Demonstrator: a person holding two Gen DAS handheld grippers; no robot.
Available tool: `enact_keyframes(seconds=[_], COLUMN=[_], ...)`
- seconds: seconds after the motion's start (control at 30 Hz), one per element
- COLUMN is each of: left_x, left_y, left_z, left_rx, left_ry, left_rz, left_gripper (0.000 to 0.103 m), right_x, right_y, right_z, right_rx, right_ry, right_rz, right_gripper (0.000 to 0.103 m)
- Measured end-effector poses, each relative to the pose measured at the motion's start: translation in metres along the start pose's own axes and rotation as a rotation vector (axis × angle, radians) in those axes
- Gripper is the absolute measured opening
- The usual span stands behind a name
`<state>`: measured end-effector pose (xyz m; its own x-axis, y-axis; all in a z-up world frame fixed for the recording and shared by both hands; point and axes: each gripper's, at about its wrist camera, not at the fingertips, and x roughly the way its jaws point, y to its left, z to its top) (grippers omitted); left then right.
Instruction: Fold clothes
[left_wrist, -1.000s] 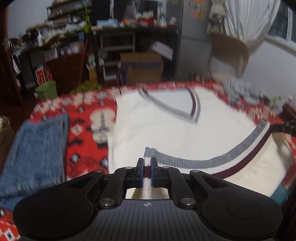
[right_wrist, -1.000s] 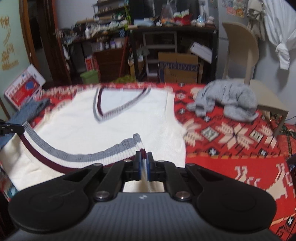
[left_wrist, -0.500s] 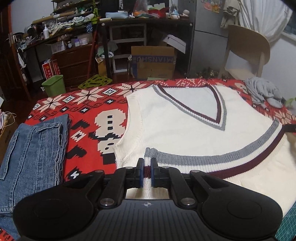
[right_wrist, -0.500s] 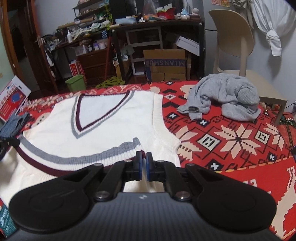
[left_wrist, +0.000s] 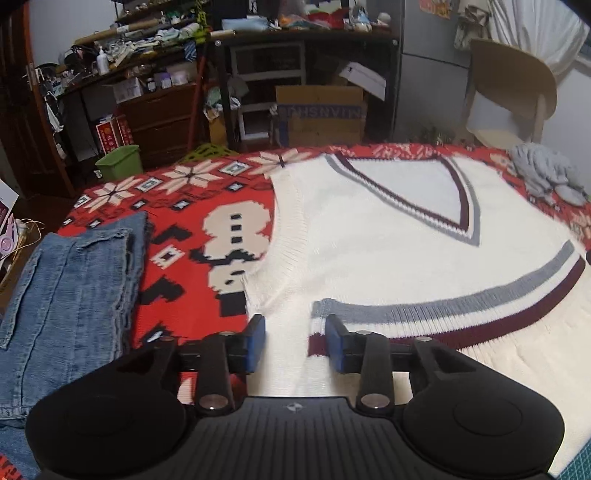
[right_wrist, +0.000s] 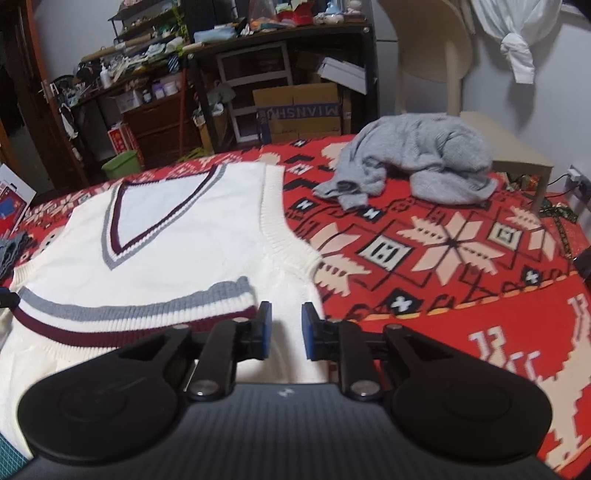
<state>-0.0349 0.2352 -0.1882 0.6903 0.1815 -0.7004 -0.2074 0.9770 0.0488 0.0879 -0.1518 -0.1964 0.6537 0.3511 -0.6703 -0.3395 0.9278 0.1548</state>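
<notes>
Flanking the folded vest, jeans and grey sweater; both tongs opening, released.

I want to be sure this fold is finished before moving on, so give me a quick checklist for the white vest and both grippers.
1. Left gripper let go: ok, jaws opening, pads clear of the vest.
2. Right gripper let go: ok, jaws opening, nothing pinched between the pads.
3. Striped hem folded up over the body: ok, it lies below the V-neck.
4. Hem lying straight: not ok, it curves and rises toward one side.
5. Jeans clear of the vest: ok, apart on the red cloth.
6. Grey sweater clear of the vest: ok, heaped apart from it.
</notes>
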Motion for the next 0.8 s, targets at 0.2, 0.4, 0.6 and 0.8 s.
enact_keyframes(seconds=[0.2,0.4,0.6,0.8], left_x=[-0.035,-0.075,-0.086,-0.072], left_y=[-0.002,-0.034,-0.084,-0.129], left_z=[-0.002,-0.022,-0.043,-0.059], left_rx=[0.017,-0.032,-0.043,0.089], left_ry=[-0.059,-0.075,-0.090,-0.135], left_rz=[0.028,-0.043,-0.048,-0.088], left_gripper=[0.052,0.073,0.073,0.039], right_x=[-0.044,-0.073,-0.085,-0.074], right_y=[0.014,0.049,0.096,0.125], right_z=[0.002,-0.022,-0.057,-0.080], right_rx=[-0.051,-0.053,-0.124,-0.186], right_ry=[-0.046,-0.034,-0.065,-0.075], right_rz=[0.030,0.073,0.082,0.096], right_gripper=[0.034,0.049,0.054,0.053])
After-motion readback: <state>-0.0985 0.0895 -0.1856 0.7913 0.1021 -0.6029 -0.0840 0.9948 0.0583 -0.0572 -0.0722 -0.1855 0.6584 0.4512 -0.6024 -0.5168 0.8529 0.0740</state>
